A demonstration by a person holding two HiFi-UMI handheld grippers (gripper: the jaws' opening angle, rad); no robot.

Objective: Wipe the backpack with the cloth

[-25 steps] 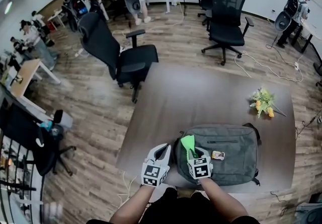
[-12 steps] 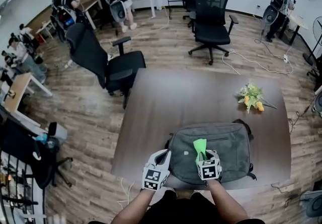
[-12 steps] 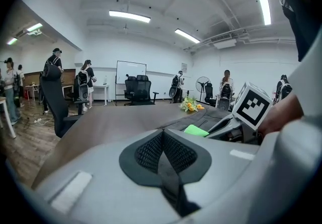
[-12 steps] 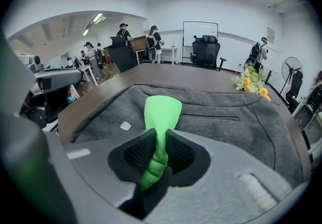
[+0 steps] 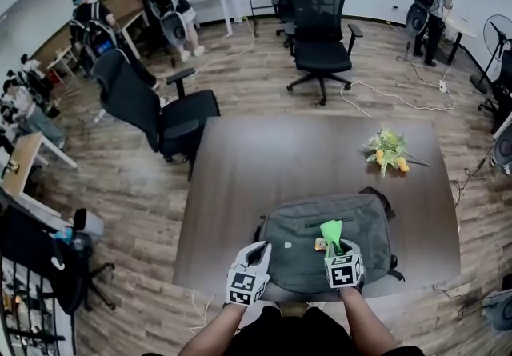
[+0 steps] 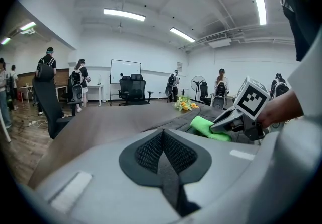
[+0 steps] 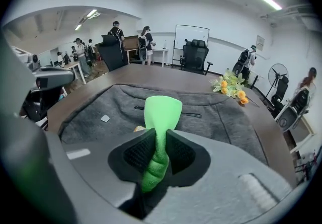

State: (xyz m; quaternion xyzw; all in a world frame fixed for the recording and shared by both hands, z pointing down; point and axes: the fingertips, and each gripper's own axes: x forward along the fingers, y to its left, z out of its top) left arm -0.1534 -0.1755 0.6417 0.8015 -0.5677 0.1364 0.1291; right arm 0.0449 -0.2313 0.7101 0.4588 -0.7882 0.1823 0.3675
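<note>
A grey backpack (image 5: 360, 228) lies flat at the near edge of the brown table (image 5: 264, 162). My right gripper (image 5: 338, 250) rests over its middle, shut on a bright green cloth (image 5: 330, 230) that sticks out past the jaws. In the right gripper view the cloth (image 7: 162, 112) is pinched between the pads and fans out over the backpack (image 7: 216, 117). A small orange tag (image 5: 320, 245) lies just left of the cloth. My left gripper (image 5: 256, 252) sits at the backpack's left edge, jaws shut with nothing between them (image 6: 162, 135).
Yellow and orange artificial flowers (image 5: 386, 152) lie on the table's far right. Black office chairs (image 5: 160, 110) (image 5: 316, 22) stand beyond the table on the wood floor. Several people with backpacks stand at the room's edges. The table's front edge is right by my body.
My right gripper has carried the cloth to the right across the backpack, from its left part to its middle. The left gripper has stayed at the left edge.
</note>
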